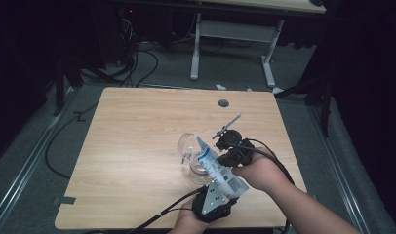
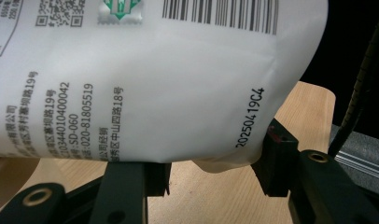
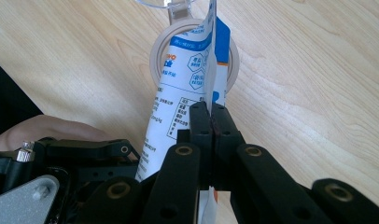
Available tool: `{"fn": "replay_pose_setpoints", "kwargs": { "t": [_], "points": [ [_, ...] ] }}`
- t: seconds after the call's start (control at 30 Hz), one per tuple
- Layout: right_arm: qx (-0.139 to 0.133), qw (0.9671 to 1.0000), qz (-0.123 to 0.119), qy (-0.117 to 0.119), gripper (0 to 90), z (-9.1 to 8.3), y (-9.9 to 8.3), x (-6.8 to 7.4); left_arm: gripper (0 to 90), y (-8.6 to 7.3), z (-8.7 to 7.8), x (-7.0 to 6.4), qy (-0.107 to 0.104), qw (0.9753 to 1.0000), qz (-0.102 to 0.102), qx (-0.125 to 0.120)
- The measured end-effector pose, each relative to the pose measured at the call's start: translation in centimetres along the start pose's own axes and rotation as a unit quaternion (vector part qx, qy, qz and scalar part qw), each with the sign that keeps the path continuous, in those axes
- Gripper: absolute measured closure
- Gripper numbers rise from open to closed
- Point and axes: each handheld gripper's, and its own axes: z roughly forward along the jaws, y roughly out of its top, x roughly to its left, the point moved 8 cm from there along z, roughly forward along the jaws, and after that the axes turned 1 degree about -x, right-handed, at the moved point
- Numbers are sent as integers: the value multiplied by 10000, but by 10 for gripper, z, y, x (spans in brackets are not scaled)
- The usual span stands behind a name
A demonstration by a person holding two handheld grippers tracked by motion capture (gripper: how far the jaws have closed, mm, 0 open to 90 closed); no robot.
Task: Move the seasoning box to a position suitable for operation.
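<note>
Two grippers on one pouch (image 1: 219, 170): right gripper (image 3: 211, 122) pinches its edge, left gripper (image 2: 211, 175) jaws apart underneath; wooden table (image 1: 132, 136) mostly bare around the jar (image 1: 198, 168).

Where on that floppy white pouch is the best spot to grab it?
Probably the flat sealed edge. The pouch is thin there, and the right hand-held gripper already pinches that seam from the side, jaws shut flat on it. The bulging bottom looks too wide; the left hand-held gripper only cradles it between open jaws, over the glass jar.
</note>
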Motion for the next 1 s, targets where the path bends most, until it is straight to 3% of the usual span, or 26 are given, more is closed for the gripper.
{"fn": "replay_pose_setpoints", "kwargs": {
  "t": [0.03, 0.13, 1.0],
  "points": [
    [-20, 10000, -84, 5, 897, 0, 1, -1, 544, 0, 0, 0, -8, 10000, -9, 0],
    [2, 10000, 25, 7, 897, 1, 1, -1, 544, 1, 1, 0, -15, 10000, -30, -10],
    [-24, 9999, -98, -32, 898, -1, 8, -1, 543, 8, 1, 3, 6, 10000, -54, -72]
  ]
}}
